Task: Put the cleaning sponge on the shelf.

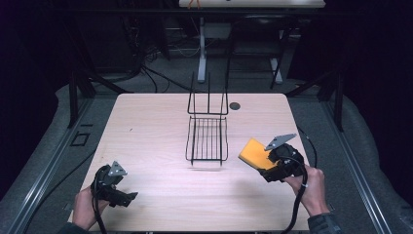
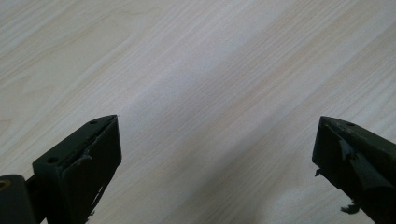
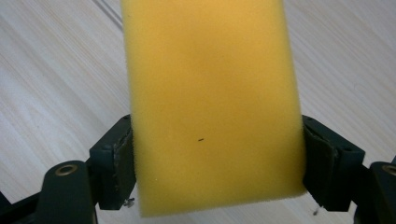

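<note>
- Right gripper (image 1: 263, 163) clamps the yellow rectangular foam sponge (image 1: 252, 153) near the table's (image 1: 146, 122) right edge, probably bound for the black wire rack (image 1: 207, 139).
- Left gripper (image 1: 127, 197), jaws wide and empty, waits by the front-left corner.

Bright tabletop, dark surroundings, soft focus

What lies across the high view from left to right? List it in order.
left gripper → wire rack → yellow sponge → right gripper
</note>
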Available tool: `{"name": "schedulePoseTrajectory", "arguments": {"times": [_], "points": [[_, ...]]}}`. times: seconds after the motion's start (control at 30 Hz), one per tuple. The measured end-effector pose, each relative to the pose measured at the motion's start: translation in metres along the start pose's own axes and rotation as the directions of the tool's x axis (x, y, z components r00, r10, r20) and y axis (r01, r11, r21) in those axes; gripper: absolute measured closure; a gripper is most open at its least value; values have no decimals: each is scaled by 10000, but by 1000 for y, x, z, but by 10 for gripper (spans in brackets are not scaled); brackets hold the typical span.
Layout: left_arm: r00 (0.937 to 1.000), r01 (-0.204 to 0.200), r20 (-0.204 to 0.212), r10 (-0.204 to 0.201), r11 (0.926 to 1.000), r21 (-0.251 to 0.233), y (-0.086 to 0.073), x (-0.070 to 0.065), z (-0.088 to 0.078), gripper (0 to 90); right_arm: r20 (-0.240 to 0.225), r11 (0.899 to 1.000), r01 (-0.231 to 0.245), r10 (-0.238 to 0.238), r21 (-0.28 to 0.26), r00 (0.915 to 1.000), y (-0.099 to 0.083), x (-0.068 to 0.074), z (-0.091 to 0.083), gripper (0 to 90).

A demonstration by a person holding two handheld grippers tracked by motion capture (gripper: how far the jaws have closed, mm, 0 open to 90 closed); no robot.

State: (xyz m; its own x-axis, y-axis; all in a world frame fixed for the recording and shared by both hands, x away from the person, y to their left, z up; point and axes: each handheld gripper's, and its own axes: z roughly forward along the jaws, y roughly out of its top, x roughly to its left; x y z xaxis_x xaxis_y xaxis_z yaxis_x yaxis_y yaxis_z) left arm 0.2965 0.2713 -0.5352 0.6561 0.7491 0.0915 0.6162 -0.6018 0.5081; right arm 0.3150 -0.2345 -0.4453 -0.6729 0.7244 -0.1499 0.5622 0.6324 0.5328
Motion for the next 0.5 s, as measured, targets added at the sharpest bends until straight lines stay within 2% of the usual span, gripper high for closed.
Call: {"name": "schedulePoseTrajectory", "arguments": {"times": [0.23, 0.5], "points": [[10000, -4, -7, 4, 10000, -11, 0, 0, 0, 16, 37, 9995, 285, -284, -148, 9996, 13, 0, 1, 228], [10000, -52, -33, 52, 10000, 48, 0, 0, 0, 16, -166, 9985, 445, -450, -310, 9988, 26, 1, 7, 227]]}}
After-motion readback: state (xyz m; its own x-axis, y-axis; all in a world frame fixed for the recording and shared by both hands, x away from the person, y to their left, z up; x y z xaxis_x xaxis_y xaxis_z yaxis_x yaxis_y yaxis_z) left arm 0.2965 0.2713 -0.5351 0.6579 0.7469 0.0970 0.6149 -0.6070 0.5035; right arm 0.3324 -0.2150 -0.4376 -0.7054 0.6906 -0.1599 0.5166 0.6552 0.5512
